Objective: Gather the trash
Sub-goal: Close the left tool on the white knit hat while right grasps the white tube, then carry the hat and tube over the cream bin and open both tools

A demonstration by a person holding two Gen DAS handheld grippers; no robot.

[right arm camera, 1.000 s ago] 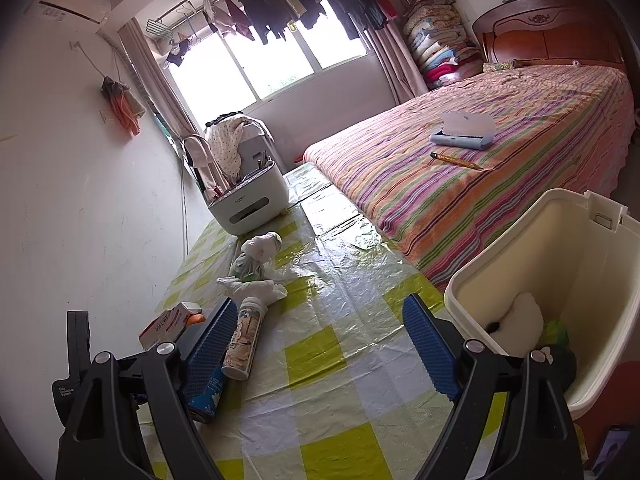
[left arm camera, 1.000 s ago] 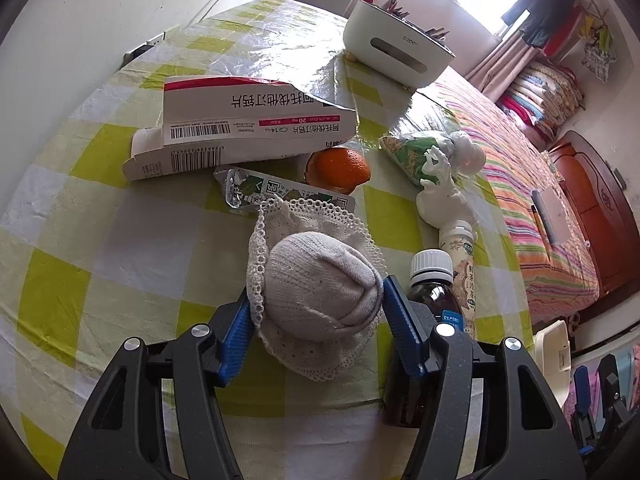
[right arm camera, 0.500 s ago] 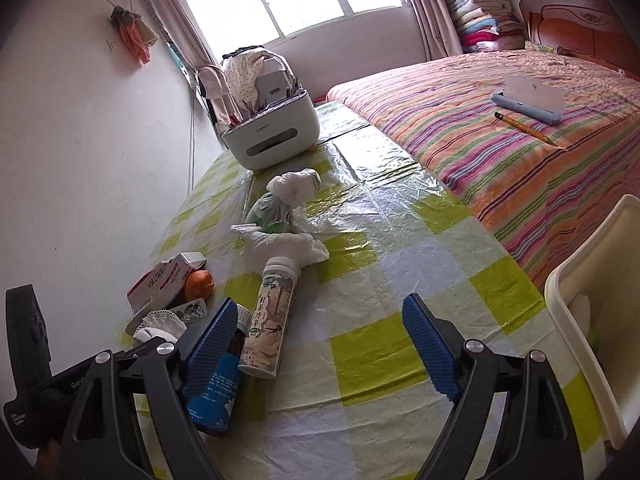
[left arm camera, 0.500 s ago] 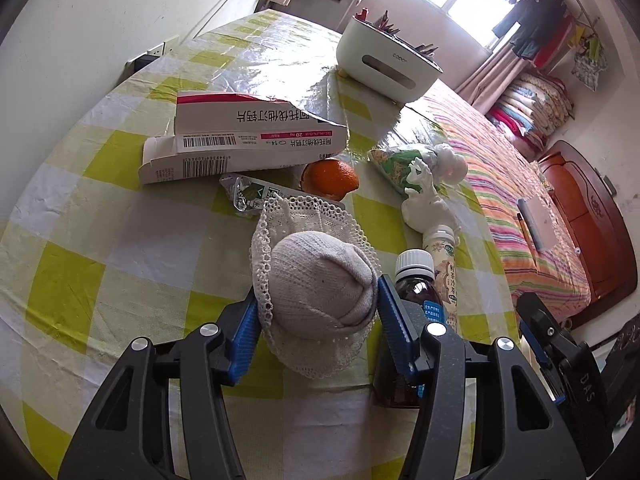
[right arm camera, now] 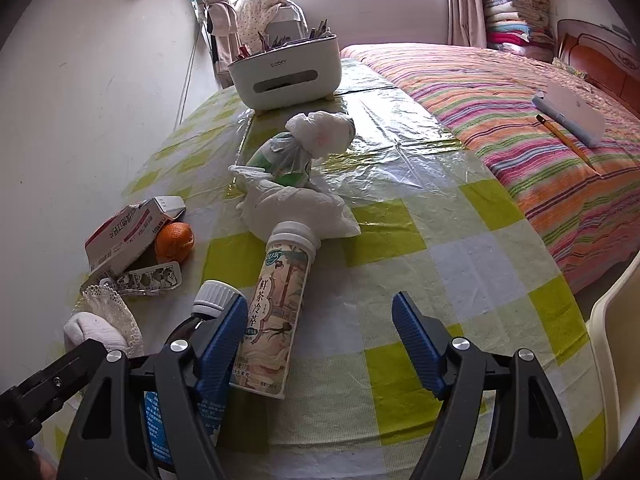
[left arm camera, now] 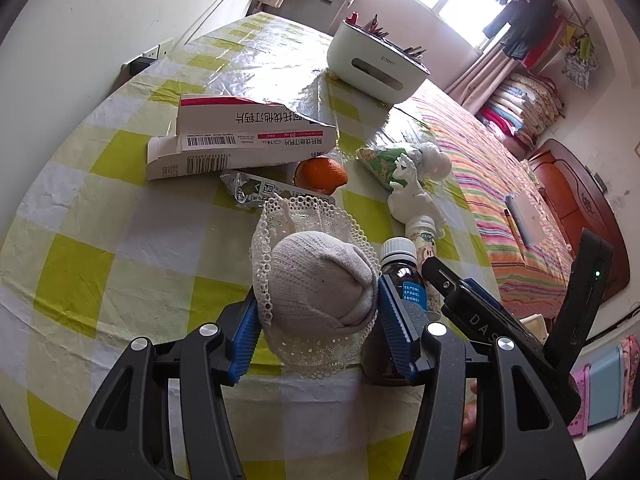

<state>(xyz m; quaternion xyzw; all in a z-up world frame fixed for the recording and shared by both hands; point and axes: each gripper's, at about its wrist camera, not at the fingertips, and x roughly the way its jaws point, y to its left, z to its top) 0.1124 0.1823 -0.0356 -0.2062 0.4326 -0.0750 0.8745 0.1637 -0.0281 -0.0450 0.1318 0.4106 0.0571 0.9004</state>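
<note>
- Left gripper: blue pads pressed against both sides of rolled white sock with lace trim; clamped on it, above checked tablecloth.
- Ahead of that claw and to its left: opened medicine carton, white with red stripe, lying flat.
- Straight ahead, just beyond the sock: foil blister pack, with orange touching its far edge.
- Ahead and to the right: green snack bag and crumpled white plastic.
- Just right of the right-hand pad: brown glass bottle with white cap, upright.
- Far ahead: white organiser box holding pens.
- Right gripper: jaws apart and closing, pads touching nothing; only the base of the white drink bottle, lying on its side with cap pointing away, sits in the gap near the left pad.
- Behind the left pad: same brown bottle; further left, the sock.
- Ahead of this claw: white plastic, knotted bag, organiser box.
- Far right of the claw: striped bed, and rim of cream bin at the frame edge.
</note>
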